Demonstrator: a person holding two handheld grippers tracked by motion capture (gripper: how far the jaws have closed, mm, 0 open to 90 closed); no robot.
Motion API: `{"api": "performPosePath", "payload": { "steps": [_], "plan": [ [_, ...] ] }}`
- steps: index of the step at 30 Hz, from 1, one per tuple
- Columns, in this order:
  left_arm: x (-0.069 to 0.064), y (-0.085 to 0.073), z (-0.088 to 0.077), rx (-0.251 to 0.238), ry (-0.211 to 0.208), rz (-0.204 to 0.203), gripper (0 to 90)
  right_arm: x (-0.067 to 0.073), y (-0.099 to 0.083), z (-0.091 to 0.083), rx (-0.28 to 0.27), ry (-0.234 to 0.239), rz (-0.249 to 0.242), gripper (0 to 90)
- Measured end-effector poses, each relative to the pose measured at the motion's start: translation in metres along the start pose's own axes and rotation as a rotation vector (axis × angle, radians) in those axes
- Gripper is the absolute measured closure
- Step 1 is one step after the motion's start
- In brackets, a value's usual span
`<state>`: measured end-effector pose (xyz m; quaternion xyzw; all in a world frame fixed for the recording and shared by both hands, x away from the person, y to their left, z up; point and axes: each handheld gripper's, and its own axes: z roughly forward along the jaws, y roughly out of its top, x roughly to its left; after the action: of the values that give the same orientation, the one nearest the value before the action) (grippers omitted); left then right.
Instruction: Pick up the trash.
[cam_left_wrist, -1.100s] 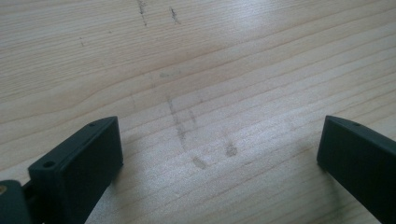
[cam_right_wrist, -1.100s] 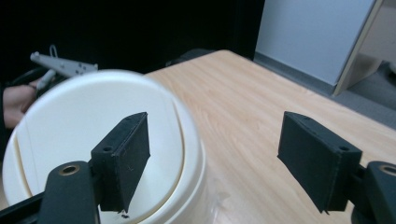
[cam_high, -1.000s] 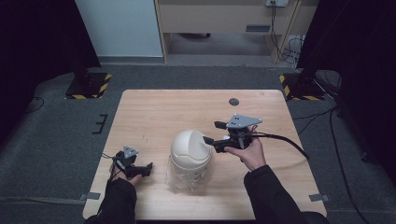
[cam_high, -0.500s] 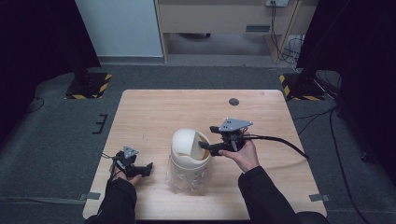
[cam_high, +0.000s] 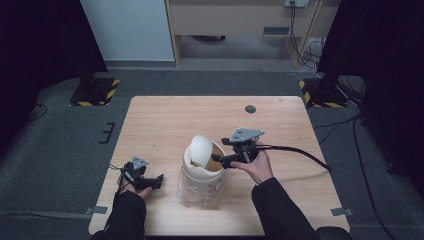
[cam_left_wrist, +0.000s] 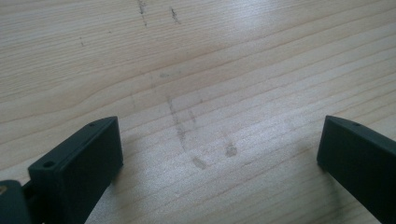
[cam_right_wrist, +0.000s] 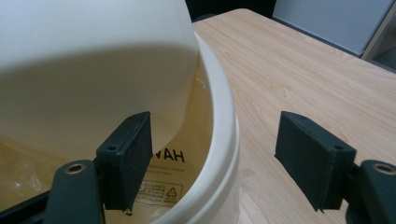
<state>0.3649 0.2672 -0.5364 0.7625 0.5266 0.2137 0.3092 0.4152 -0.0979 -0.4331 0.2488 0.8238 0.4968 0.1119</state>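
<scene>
A small bin with a clear body and a white top ring stands near the front middle of the table. Its white swing lid is tipped inward, and the opening shows a yellowish liner. My right gripper reaches in from the right. In the right gripper view it stands open astride the bin's rim, one jaw inside against the lid, the other outside and apart. Its jaws have just closed a little. My left gripper rests open on bare wood left of the bin.
The wooden table has free room behind the bin and to the right. A small dark disc lies near the far edge. The right gripper's cable trails off to the right. Grey carpet surrounds the table.
The lid, a shut dome a second ago, has swung inward and open. My right gripper has moved left and down into the opening. The left gripper has stayed put.
</scene>
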Motion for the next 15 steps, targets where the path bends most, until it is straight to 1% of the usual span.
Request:
{"api": "performPosePath", "payload": {
  "steps": [2, 4, 5, 6, 8, 15],
  "plan": [
    [0.0, 0.0, 0.0, 0.0, 0.0, 0.0, 0.0, -0.001, 0.003, -0.006, -0.018, 0.0, 0.002, 28.0],
    [0.0, 0.0, 0.0, 0.0, 0.0, 0.0, 0.0, -0.002, 0.004, -0.008, -0.023, -0.003, 0.001, 28.0],
    [0.0, 0.0, 0.0, 0.0, 0.0, 0.0, 0.0, -0.004, 0.006, -0.015, -0.03, -0.009, -0.003, 27.8],
    [0.0, 0.0, 0.0, 0.0, 0.0, 0.0, 0.0, -0.004, 0.006, -0.015, -0.03, -0.009, -0.003, 27.8],
    [0.0, 0.0, 0.0, 0.0, 0.0, 0.0, 0.0, -0.007, 0.007, -0.022, -0.043, -0.017, 0.0, 27.7],
    [0.0, 0.0, 0.0, 0.0, 0.0, 0.001, 0.0, -0.022, 0.003, -0.045, -0.059, -0.073, 0.008, 26.2]
  ]
}}
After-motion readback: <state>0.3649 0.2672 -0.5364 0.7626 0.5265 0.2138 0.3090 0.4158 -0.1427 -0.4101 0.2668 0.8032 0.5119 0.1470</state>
